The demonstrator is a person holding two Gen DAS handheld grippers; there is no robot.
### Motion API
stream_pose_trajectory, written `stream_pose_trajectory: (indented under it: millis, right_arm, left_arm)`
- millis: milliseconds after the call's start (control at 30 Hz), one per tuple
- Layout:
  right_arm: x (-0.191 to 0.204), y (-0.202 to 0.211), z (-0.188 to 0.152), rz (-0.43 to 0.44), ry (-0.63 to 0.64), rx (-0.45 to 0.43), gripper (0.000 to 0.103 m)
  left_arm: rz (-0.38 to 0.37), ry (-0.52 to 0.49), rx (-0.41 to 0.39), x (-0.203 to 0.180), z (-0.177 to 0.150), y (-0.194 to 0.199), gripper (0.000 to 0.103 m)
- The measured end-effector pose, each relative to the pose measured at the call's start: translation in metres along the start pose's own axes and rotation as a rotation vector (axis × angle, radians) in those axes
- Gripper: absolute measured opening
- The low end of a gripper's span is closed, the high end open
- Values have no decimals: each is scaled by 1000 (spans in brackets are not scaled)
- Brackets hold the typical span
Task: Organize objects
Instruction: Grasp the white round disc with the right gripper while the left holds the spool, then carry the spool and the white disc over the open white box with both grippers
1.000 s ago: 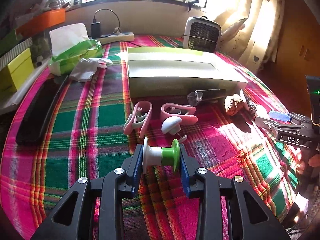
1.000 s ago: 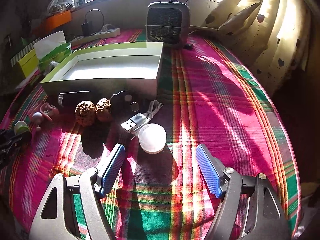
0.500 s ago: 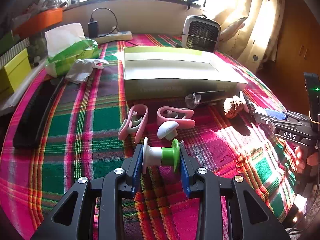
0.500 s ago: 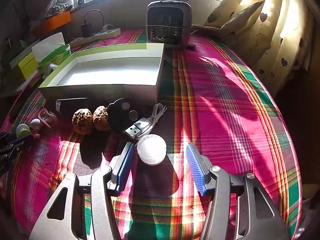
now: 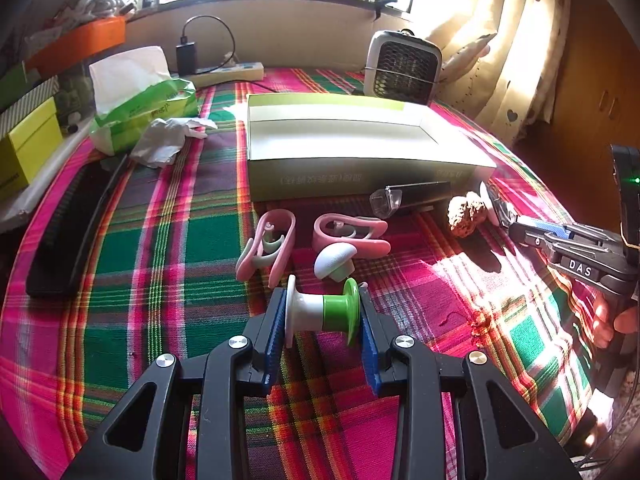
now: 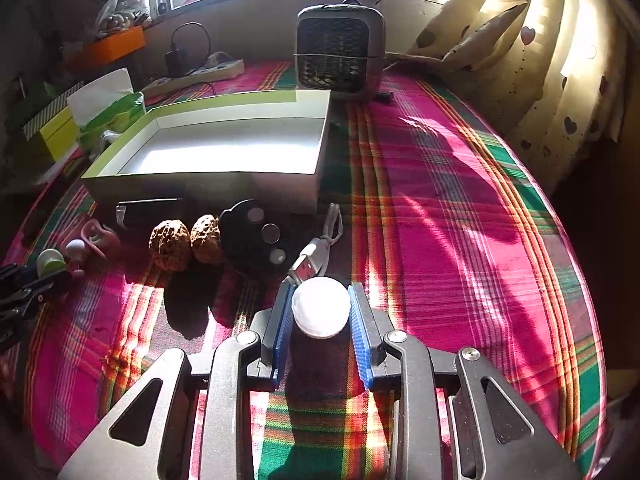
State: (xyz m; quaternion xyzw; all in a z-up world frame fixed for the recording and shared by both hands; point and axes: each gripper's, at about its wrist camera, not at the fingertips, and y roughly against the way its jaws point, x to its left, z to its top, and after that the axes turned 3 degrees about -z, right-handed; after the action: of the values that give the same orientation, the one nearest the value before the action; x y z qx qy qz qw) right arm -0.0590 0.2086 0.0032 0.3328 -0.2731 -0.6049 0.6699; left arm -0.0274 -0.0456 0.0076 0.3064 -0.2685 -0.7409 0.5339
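Grips look set — left hand-held gripper (image 5: 323,316) clamped on the spool (image 5: 322,312), right hand-held gripper (image 6: 320,312) just closed onto the white ball (image 6: 320,307); lift both straight, toward the box (image 6: 208,182).

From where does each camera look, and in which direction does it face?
Left wrist: sits on the left gripper, faces down across the plaid tablecloth toward the open white cardboard box; fingers clamp a white-and-green plastic spool; the other hand shows.
Right wrist: sits on the right gripper, faces likewise; fingers have just closed on a white round ball.
Shared: box, spool, grey fan heater.
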Motion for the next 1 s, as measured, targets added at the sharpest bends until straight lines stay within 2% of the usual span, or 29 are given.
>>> stream_pose_trajectory:
  millis: [467, 1000]
  right_arm:
    - [2, 7, -1, 17, -8, -2, 28]
    - [11, 22, 19, 55, 9, -47, 29]
  left_arm:
    - [-6, -3, 6, -1, 1, 0, 31]
    - [-12, -35, -14, -10, 19, 14, 30]
